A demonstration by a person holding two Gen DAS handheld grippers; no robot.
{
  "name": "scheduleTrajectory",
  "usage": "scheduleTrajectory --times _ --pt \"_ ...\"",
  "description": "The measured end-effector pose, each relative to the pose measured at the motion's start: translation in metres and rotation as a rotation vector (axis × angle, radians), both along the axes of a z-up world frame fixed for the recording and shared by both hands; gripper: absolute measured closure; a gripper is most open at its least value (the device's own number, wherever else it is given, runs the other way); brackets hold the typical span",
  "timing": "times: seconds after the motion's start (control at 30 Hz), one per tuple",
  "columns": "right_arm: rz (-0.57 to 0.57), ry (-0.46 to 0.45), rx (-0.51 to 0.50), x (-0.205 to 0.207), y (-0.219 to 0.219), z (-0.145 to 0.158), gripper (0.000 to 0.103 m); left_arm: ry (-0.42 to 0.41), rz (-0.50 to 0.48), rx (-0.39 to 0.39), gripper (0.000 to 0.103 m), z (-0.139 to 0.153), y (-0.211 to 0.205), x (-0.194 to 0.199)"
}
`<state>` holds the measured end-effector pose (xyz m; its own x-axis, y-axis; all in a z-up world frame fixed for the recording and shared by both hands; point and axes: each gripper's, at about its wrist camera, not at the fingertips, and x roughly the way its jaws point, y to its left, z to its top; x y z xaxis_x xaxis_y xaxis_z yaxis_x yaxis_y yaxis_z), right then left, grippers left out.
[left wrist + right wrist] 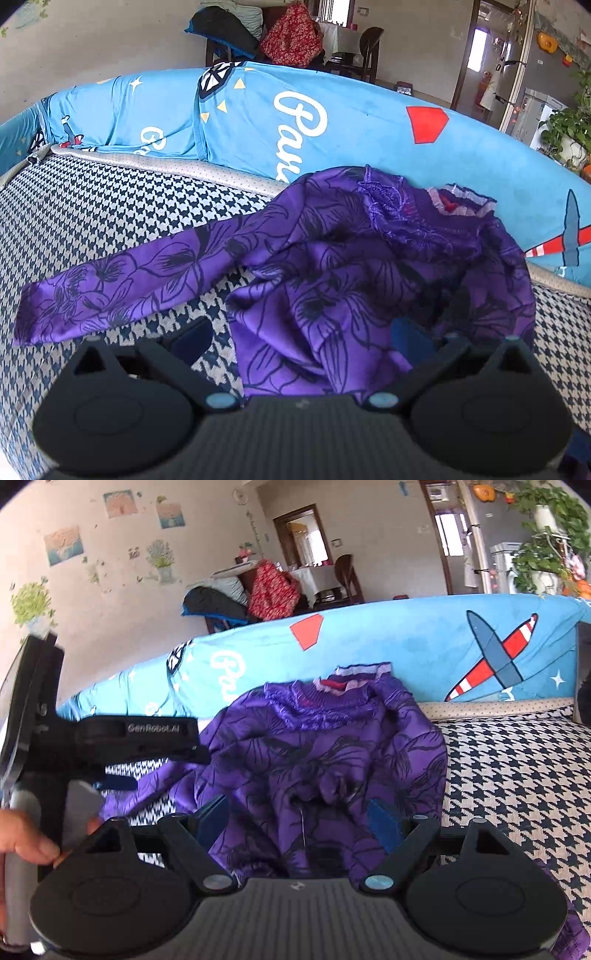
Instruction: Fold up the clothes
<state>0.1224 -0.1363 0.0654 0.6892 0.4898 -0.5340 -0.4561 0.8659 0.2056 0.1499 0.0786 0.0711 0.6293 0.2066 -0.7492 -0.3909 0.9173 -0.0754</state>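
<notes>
A sofa seat covered in navy-and-white houndstooth fabric (110, 206) fills most of both views, and everything else is placed against it. Along its far edge stands a sky-blue cover printed with white script, a red pentagon and a striped aeroplane (332, 122), draped over the backrest.

On the seat, up against that backrest, lies the crumpled purple satin garment with a black flower-outline print (351, 266), its lace-trimmed neckline (a red label shows inside) uppermost toward the blue cover. One long sleeve (110, 288) runs flat across the houndstooth toward the seat's left end.

The right gripper (303, 819) hangs over the near edge of the seat, its two blue fingers (384, 823) spread wide with purple cloth bunched between them; the pads do not press on it. The left gripper (301, 338) sits just above the seat at the garment's near hem, its blue fingers (190, 338) likewise set apart, one over bare houndstooth, the other against the cloth. In the right wrist view a hand (33, 845) grips its handle at the seat's left.
</notes>
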Motion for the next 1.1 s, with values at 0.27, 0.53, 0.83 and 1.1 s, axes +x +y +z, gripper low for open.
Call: scheduleTrajectory --times 0.27,0.53,0.83,1.1 --pt "0.038 0.006 -0.090 0.007 0.016 -0.018 0.033 0.077 0.007 -0.027 0.000 -0.018 -0.002 0.010" --pt "0.027 0.056 -0.008 0.019 0.001 -0.017 0.058 0.108 0.004 -0.013 0.000 -0.027 -0.008 0.015" --pt "-0.138 0.053 0.041 0.032 -0.050 -0.007 0.046 0.122 0.017 -0.008 0.000 -0.031 -0.010 0.015" --pt "-0.219 0.174 0.101 0.057 -0.074 -0.030 0.029 0.129 0.018 -0.007 0.000 -0.035 -0.013 0.015"
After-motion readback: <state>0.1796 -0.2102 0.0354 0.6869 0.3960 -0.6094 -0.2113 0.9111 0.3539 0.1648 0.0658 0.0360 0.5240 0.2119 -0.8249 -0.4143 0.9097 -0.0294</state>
